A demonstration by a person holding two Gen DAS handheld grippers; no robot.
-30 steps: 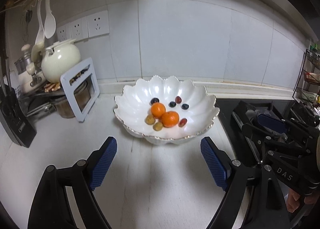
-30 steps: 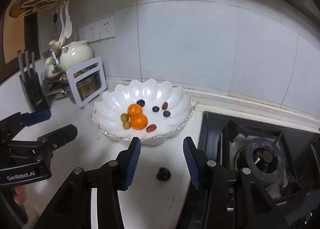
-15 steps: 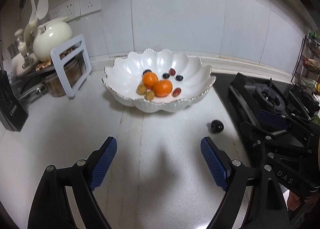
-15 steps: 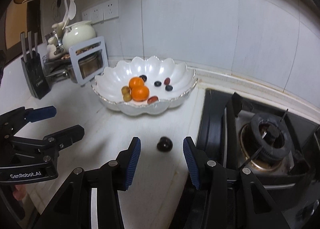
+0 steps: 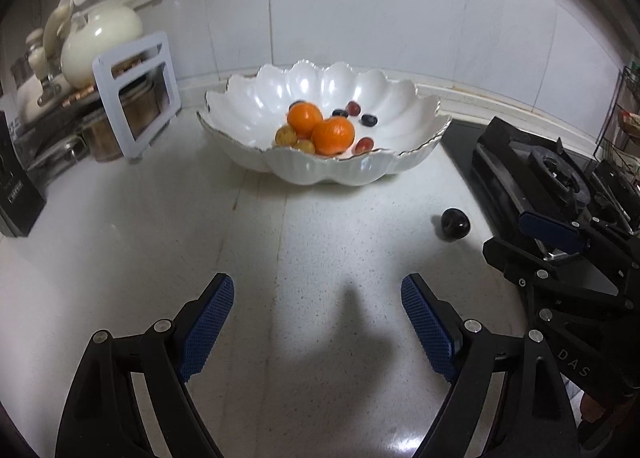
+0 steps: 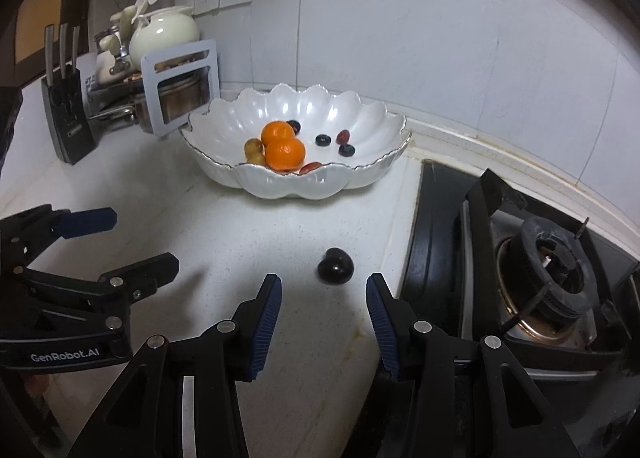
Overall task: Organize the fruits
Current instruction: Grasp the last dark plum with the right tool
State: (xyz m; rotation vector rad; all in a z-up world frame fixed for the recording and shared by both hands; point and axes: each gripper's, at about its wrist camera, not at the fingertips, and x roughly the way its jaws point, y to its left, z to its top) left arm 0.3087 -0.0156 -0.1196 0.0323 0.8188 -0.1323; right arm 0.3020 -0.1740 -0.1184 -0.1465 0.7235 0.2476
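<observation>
Fruit first: a dark plum point(image 6: 335, 264) lies alone on the pale surface point(image 6: 224, 234), low in the middle of the right wrist view, just beyond the tips of your right tongs point(image 6: 323, 300) and not touching them. Those tongs stand parted with nothing between the blue pads. Above the plum sits the white scalloped bowl point(image 6: 280, 188), holding two oranges point(image 6: 284, 152), small yellow-green fruits and several dark and red grapes. In the left wrist view your left tongs point(image 5: 318, 304) are spread wide over bare surface at the bottom of the frame, empty. The gas stove point(image 6: 532, 270) fills the right side, just beside the plum. A knife block point(image 6: 66, 114) and a cream teapot point(image 6: 164, 34) stand at upper left.
</observation>
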